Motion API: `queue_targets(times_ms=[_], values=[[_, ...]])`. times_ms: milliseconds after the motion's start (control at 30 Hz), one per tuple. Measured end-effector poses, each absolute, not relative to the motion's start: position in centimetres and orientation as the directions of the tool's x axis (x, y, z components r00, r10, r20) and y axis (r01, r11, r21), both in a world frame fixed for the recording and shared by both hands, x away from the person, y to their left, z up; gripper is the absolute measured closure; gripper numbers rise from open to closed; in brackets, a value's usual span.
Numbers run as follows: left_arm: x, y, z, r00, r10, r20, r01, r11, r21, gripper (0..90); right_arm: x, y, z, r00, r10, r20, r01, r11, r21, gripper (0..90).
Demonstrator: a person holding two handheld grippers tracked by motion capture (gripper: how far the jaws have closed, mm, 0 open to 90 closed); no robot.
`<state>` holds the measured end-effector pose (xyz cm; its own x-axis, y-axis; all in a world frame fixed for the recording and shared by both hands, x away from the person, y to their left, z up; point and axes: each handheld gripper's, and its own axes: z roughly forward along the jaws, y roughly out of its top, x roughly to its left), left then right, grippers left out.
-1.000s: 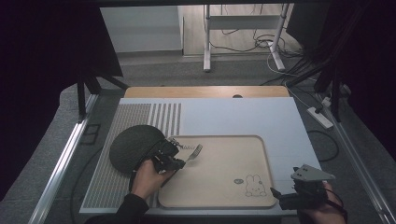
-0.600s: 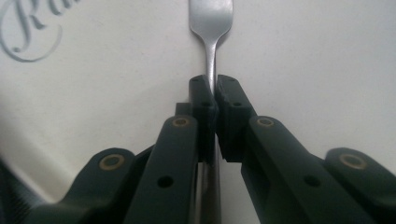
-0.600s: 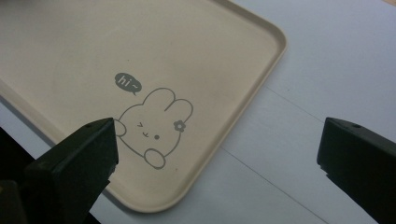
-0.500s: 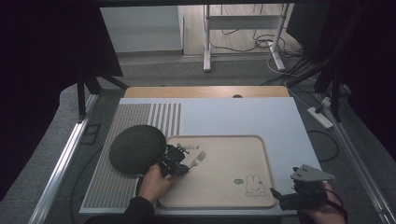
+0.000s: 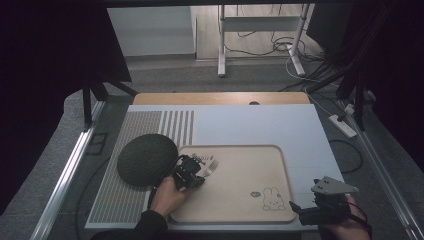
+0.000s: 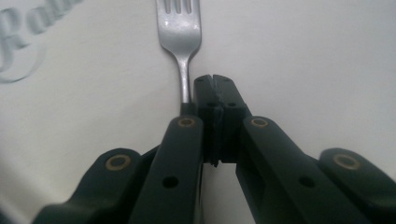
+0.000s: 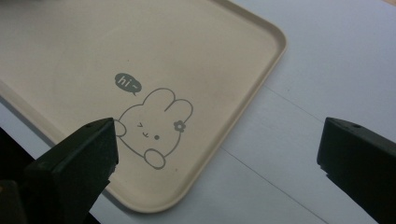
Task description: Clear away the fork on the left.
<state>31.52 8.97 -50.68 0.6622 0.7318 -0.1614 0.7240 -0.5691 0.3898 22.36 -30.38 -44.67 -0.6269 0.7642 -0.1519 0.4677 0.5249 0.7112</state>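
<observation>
1. Two hand-held grippers work at the table in the high view. The left gripper [image 5: 197, 172] sits over the near-left part of the beige tray [image 5: 280, 165], with a metal fork [image 5: 211, 167] projecting from its tip toward the tray's middle. Just left of the tray lies a dark round placemat [image 5: 146, 159], touching or nearly touching the tray's edge. The right gripper [image 5: 300, 210] rests off the tray's near-right corner, close to the printed rabbit [image 5: 271, 199].

2. In the left gripper view, the jaws stand pressed together, and the fork's [image 6: 181, 42] handle runs down along their left side and disappears behind the left jaw. I cannot tell whether the handle is truly pinched or just lies alongside. The tines point away, low over the tray surface [image 6: 303, 56].

3. In the right gripper view, the jaws stand wide apart with nothing between them, above the tray's corner [image 7: 261, 60] and the rabbit drawing [image 7: 152, 126].

4. Judging progress: the fork is at the tray, apparently about to be laid down or just lifted. Release or carry-off remains; the right gripper has no part yet.
</observation>
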Motion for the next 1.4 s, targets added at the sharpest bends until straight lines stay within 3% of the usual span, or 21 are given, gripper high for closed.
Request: queue_targets(times_ms=[533,833,1000,1400], values=[[32.8,13.0,-50.9,0.559,0.81,-0.18,0.802,-0.472,0.367,89.1,22.4,-30.4,-44.7,-0.627,0.764,-0.152,0.466,0.524,0.713,0.0],[32.8,13.6,-50.8,0.565,0.799,-0.204,0.796,-0.463,0.391,88.5,22.4,-30.4,-44.7,-0.627,0.764,-0.151,0.467,0.524,0.712,0.0],[32.5,14.0,-49.8,0.59,0.783,-0.199,0.762,-0.459,0.457,80.0,22.4,-30.4,-44.6,-0.624,0.767,-0.146,0.472,0.52,0.713,0.0],[32.2,15.4,-49.1,0.604,0.772,-0.195,0.722,-0.427,0.545,45.5,22.5,-30.5,-44.6,-0.624,0.769,-0.14,0.474,0.515,0.714,0.0]])
